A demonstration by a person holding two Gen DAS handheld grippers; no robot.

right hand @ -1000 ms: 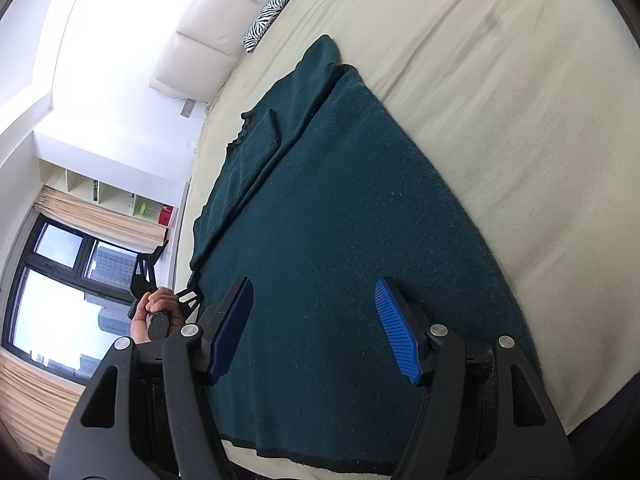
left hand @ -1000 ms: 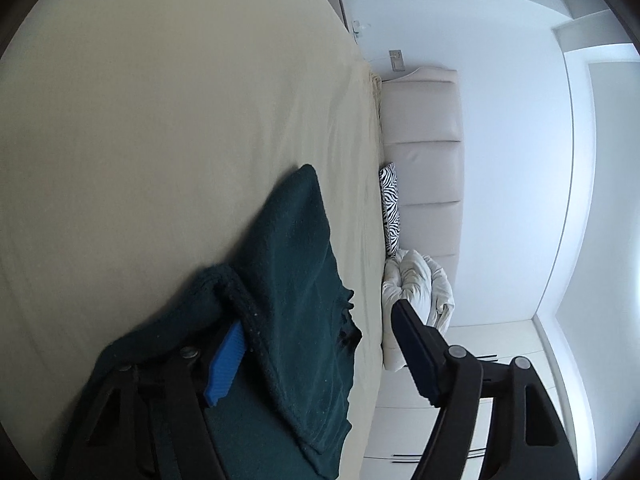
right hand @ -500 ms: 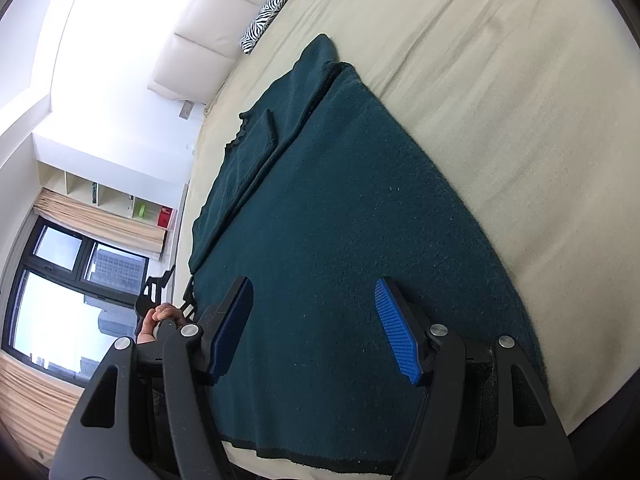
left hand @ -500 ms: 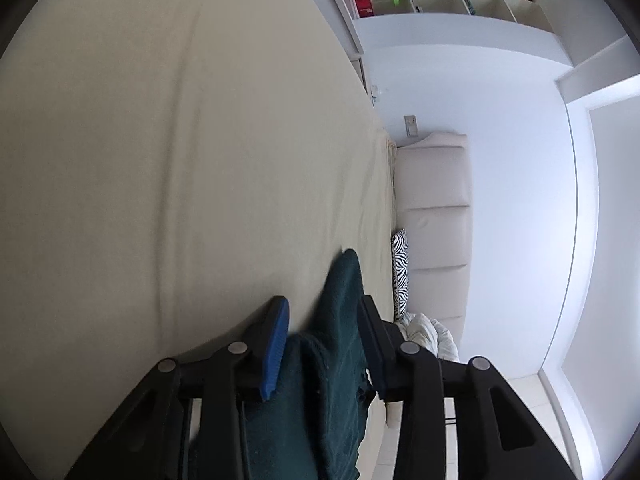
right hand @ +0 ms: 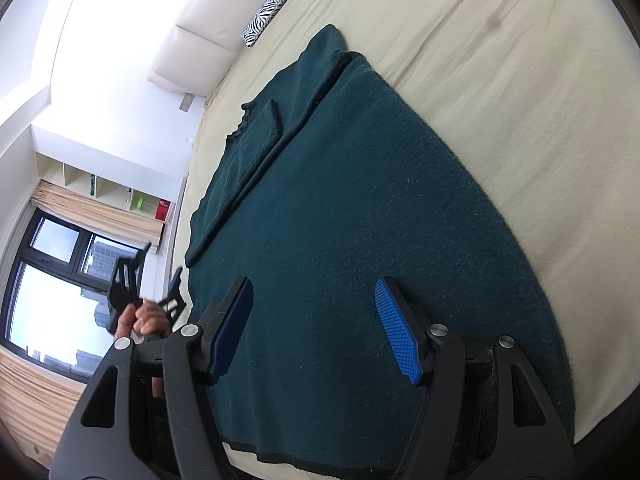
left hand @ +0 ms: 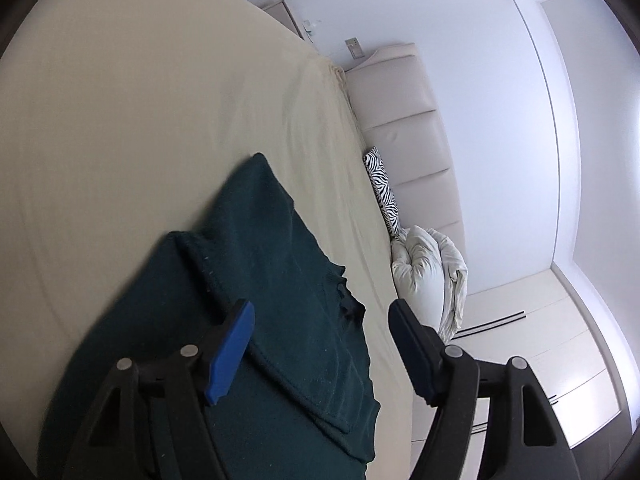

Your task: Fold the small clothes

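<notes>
Hovering my left tool (left hand: 320, 344), just sprung apart and empty, I risk snagging the green garment's (right hand: 360, 216) folded sleeve (left hand: 272, 264) loose.

Left wrist camera looks forward along its own two fingers from just above the bed (left hand: 152, 128), rolled so the headboard (left hand: 412, 128) runs down the right of frame. Right wrist camera, close over the dark green garment (right hand: 360, 220), faces up the bed toward the same headboard (right hand: 200, 40) and a window (right hand: 44, 292). Both views share the garment (left hand: 280, 280), zebra-print pillow (left hand: 382, 188) and sheet.
</notes>
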